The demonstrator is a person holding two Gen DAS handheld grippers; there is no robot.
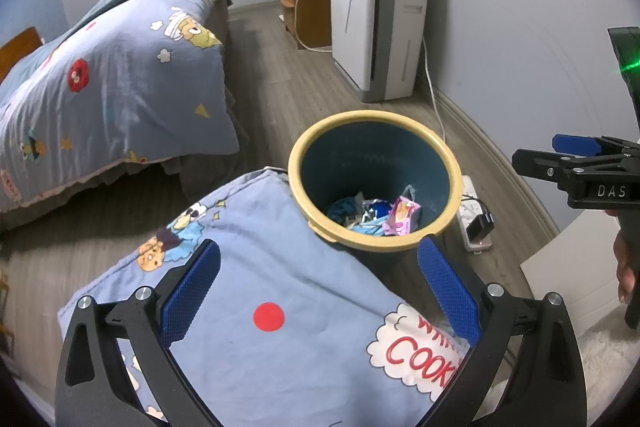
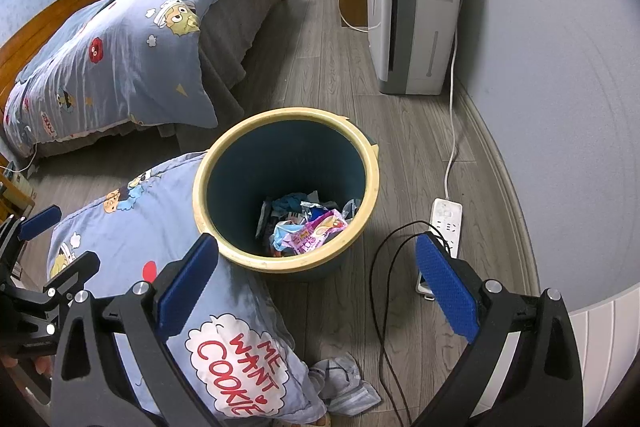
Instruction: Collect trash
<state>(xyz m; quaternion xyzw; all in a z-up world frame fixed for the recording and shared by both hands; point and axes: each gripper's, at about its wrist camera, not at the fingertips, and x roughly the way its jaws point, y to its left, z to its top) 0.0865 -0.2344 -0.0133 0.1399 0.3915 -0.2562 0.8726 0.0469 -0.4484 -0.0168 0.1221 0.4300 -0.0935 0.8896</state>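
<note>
A bed (image 2: 120, 59) stands by the wall. The bin (image 2: 286, 187) is on the floor beside a pillow (image 1: 260, 307), wrappers (image 2: 308, 227) inside it. Left gripper (image 1: 320, 287) and right gripper (image 2: 320, 283) both have jaws wide apart, empty. A crumpled piece (image 2: 348, 383), perhaps a wrapper, lies on the floor near the pillow.

Grey wood floor (image 2: 320, 39), pale wall (image 2: 560, 67) — bed (image 2: 120, 59) at left.

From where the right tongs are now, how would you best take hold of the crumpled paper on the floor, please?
Grip the raised crumpled fold at the top of the crumpled paper, coming straight down from above. It lies low on the wooden floor against the pillow, so a side approach looks blocked. The open right tongs should avoid the black cable.
</note>
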